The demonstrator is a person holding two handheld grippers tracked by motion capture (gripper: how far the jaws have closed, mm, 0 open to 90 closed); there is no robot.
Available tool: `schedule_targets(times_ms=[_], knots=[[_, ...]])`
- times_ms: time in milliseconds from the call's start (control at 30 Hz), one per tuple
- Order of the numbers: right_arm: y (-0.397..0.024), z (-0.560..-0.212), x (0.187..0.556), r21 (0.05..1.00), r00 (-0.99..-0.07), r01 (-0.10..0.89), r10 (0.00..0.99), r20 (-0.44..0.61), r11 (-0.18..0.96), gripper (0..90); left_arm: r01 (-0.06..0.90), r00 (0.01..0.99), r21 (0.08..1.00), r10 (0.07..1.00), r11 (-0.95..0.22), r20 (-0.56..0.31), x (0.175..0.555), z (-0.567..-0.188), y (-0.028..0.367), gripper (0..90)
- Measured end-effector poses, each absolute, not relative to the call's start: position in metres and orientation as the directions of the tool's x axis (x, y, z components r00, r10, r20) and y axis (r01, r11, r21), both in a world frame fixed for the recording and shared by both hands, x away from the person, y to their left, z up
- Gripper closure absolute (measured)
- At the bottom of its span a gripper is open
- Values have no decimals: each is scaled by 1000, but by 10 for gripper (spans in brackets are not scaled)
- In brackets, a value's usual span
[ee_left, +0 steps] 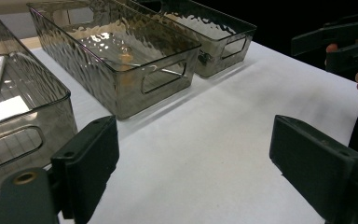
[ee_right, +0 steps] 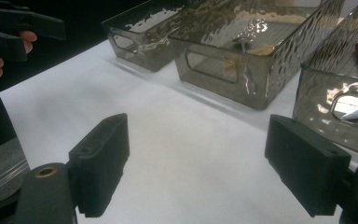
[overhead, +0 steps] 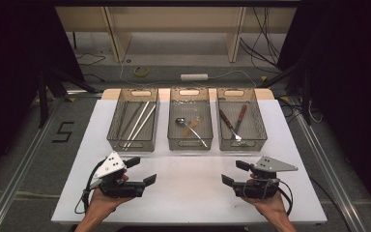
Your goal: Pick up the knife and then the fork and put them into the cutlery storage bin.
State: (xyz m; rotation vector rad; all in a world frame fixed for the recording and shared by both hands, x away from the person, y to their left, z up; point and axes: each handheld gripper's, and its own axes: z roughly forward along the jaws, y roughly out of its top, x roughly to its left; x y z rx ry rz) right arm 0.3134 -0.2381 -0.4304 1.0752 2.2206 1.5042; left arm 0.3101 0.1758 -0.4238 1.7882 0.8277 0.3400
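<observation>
Left claw (overhead: pixel 141 170) is open and empty, held over the near left of the white tabletop (overhead: pixel 188 188), jaws spread wide in the left gripper view. Behind it sit three clear smoky ripple-walled bins in a row: left bin (overhead: pixel 113 137) holds long metal chopsticks (overhead: pixel 137 123), middle bin (overhead: pixel 172 140) a metal ladle (overhead: pixel 189 128) plus a tan wooden piece, right bin (overhead: pixel 261 135) a fork (overhead: pixel 231 127) and another utensil, both brown-handled. Right claw (overhead: pixel 233 173) is also open and empty over the near right, well apart from the left claw and pointing toward it.
</observation>
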Motion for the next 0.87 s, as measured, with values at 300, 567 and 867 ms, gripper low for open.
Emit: schedule_targets(times_ms=[300, 567, 867], knots=[[-237, -432, 309, 879, -699, 432, 690, 186, 201, 229, 366, 718, 913, 678, -178, -156, 310, -424, 175, 154], [-238, -431, 308, 883, -697, 426, 693, 181, 198, 228, 365, 719, 913, 678, -181, -153, 310, -424, 175, 154], [-238, -431, 309, 882, -695, 426, 697, 178, 200, 219, 364, 719, 914, 678, -181, -153, 310, -424, 175, 154]])
